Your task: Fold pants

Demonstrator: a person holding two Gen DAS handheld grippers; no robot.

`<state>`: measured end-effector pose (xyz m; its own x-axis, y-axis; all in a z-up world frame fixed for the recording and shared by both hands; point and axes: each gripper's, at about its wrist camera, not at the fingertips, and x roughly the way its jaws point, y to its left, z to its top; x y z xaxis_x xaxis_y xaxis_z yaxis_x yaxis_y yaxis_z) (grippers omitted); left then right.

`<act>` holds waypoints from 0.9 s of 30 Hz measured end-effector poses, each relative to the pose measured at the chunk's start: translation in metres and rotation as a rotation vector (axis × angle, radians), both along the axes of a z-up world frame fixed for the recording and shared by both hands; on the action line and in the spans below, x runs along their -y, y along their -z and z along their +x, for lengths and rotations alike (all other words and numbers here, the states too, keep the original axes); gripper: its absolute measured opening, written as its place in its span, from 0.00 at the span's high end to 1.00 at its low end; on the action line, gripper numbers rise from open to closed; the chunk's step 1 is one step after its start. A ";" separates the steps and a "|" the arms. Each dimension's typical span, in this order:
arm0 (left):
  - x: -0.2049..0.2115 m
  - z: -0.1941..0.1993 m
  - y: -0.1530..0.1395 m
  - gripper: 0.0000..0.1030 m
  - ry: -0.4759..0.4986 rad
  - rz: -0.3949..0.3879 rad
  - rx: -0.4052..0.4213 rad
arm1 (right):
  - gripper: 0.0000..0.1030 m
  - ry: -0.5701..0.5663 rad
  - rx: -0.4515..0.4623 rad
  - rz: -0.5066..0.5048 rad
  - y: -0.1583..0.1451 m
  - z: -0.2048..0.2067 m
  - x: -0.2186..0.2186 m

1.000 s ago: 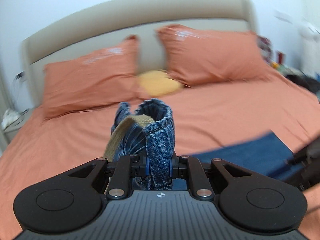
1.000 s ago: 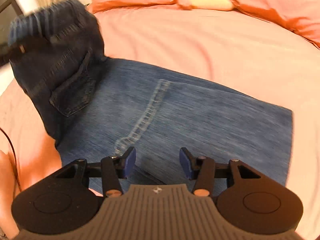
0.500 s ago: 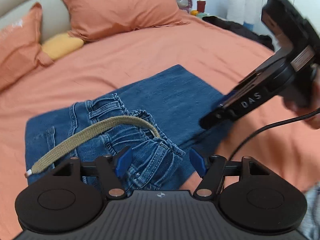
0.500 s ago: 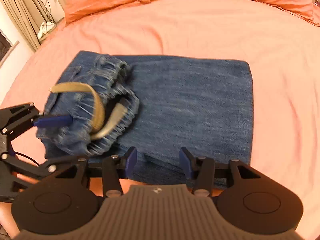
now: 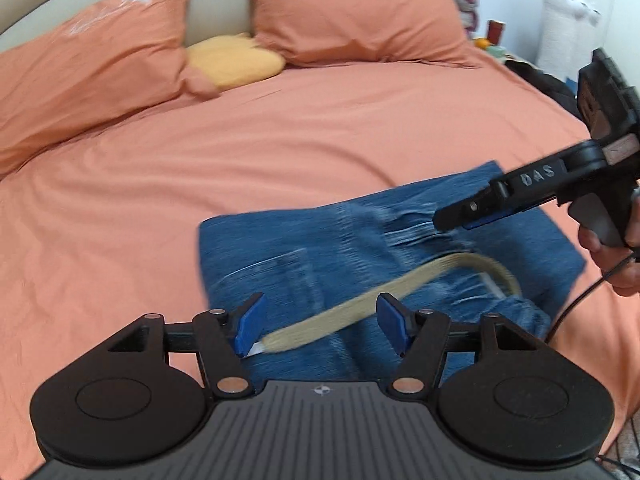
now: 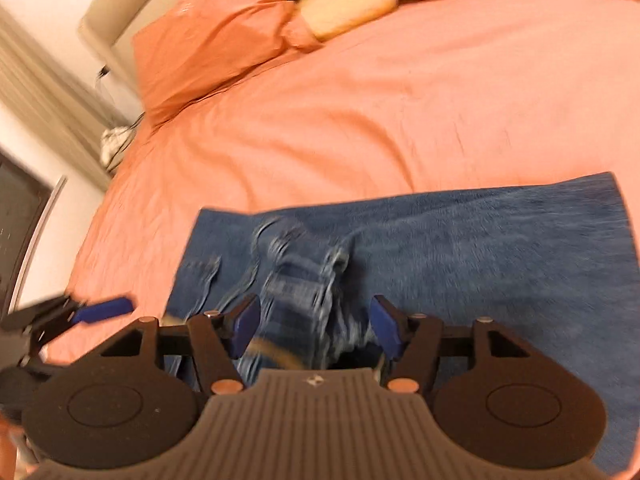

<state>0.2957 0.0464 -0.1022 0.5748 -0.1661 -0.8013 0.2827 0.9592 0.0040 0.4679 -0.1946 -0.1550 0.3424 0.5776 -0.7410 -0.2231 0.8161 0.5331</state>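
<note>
Left wrist view: we see the left gripper [image 5: 318, 328] with its blue pads well apart and pressing on nothing; its jaws opened wide within the last second and have since eased slightly inward. Between them lies only the loose tan drawstring [image 5: 360, 308], which runs from beside the left pad away to the right. The pants [image 5: 280, 248], blue denim already folded into a compact rectangle, lie on the orange bed sheet [image 5: 280, 148], just beyond and below the tongs, with their long axis running left to right across the view. The bunched waistband [image 5: 500, 304] sits on the near right part of the stack.

Right wrist view: the right gripper [image 6: 316, 326] also stands apart, its jaws having just been opening, and it straddles the gathered waistband without clamping it. The folded denim extends far to the right of it.

We judge that the coming move turns on the waistband: it lies directly under the right tongs and to the right of the left ones, so the right hand [image 5: 612, 256] is the nearer. The blur hides finer contact.
</note>
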 end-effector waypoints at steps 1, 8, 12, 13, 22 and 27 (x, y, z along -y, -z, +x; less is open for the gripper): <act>-0.005 0.000 0.001 0.29 -0.006 0.001 -0.002 | 0.43 0.024 -0.023 0.005 0.003 0.007 0.000; -0.035 -0.003 0.009 0.32 -0.052 -0.013 -0.036 | 0.77 0.085 -0.106 0.049 0.020 0.028 -0.029; -0.049 -0.009 0.005 0.33 -0.081 -0.021 -0.027 | 0.89 0.001 0.027 0.001 -0.032 0.011 -0.049; -0.051 -0.010 0.003 0.35 -0.089 -0.034 -0.026 | 0.89 -0.018 0.056 0.003 -0.047 0.005 -0.054; -0.053 -0.021 -0.019 0.71 -0.072 -0.193 -0.008 | 0.91 0.076 0.067 0.041 -0.104 -0.062 -0.029; -0.031 -0.011 -0.016 0.75 -0.024 -0.150 -0.002 | 0.91 0.209 -0.063 0.052 -0.045 -0.066 0.011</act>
